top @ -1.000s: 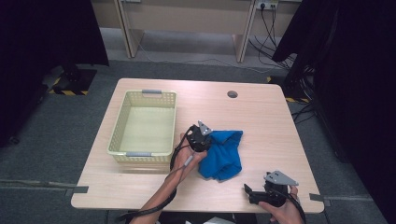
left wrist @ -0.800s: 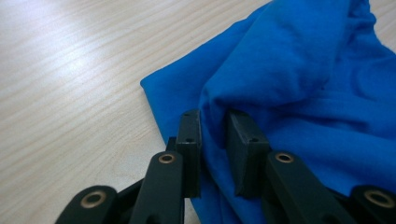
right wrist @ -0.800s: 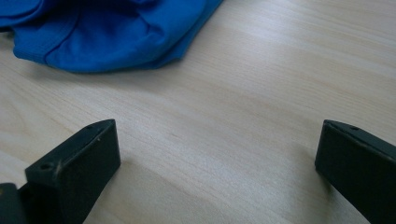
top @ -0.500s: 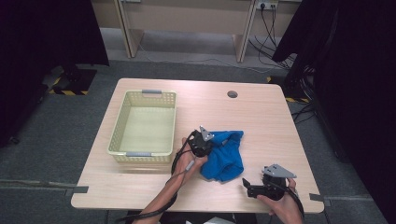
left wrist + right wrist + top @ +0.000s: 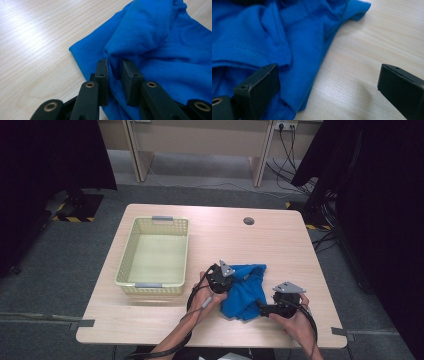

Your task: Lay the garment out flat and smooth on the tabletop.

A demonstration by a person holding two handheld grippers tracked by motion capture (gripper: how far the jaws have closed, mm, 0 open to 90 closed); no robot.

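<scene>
The blue cloth [image 5: 262, 37] runs past the frame's left edge (and top) — its full spread unseen.

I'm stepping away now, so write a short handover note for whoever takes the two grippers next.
Left gripper: shut on a fold of the blue cloth.
Right gripper: open at the cloth's near edge, one jaw over the fabric, nothing gripped.
The cloth lies crumpled on the table, right of the empty yellow basket.
Done: one hold taken.
Left: probably a second grip, then whatever is meant for the cloth.
</scene>
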